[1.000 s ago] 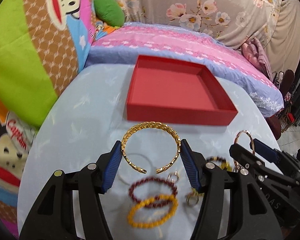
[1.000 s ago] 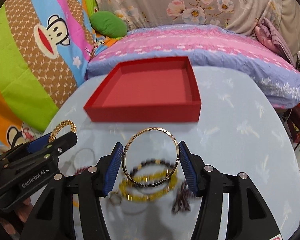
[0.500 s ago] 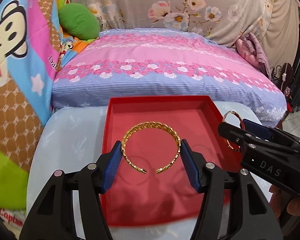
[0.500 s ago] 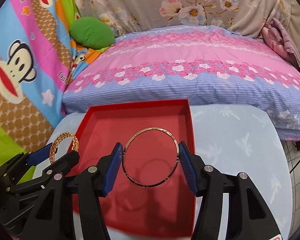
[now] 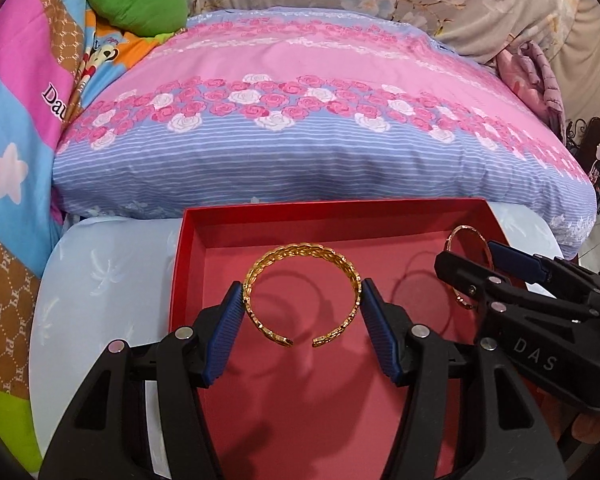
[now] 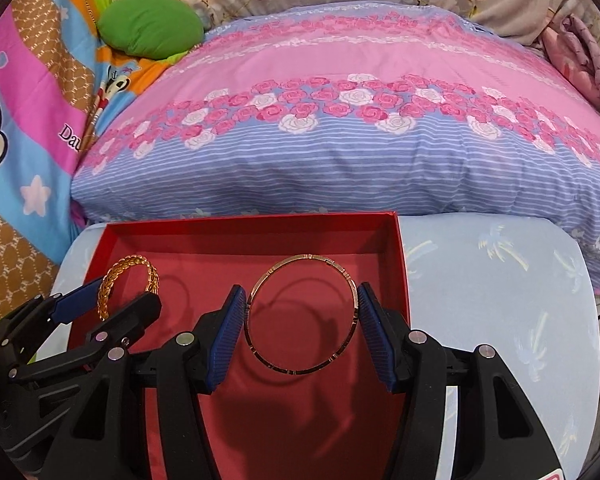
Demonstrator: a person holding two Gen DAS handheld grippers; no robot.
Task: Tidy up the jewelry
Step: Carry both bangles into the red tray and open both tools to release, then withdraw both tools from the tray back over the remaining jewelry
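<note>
Two bracelets are hanging over the red tray (image 5: 188, 276) as I am holding one in each hand-held gripper. On the left, my left gripper (image 5: 302, 312) is clamping a woven gold cuff bracelet (image 5: 300, 254) across its width, the blue pads pressing on its two sides and its open ends pointing back toward me; it is hovering over the left part of the tray floor, casting a shadow there and not touching it. To the right, my right gripper (image 6: 302, 322) is pinching a thin rose-gold bangle (image 6: 302, 370) the same way, above the tray's right half and just inside its right wall. Both pieces are sitting apart from each other, side by side. Nothing is lying in the tray that I can see, though my grippers are hiding its near end, so I am judging the sorting as barely begun: these two pieces are placed over the tray but not yet set down, and releasing them onto the floor is the step in hand. Beyond the tray, a pale blue tablecloth (image 6: 500, 280) and a rose-patterned pillow (image 5: 300, 120) are filling the background.
</note>
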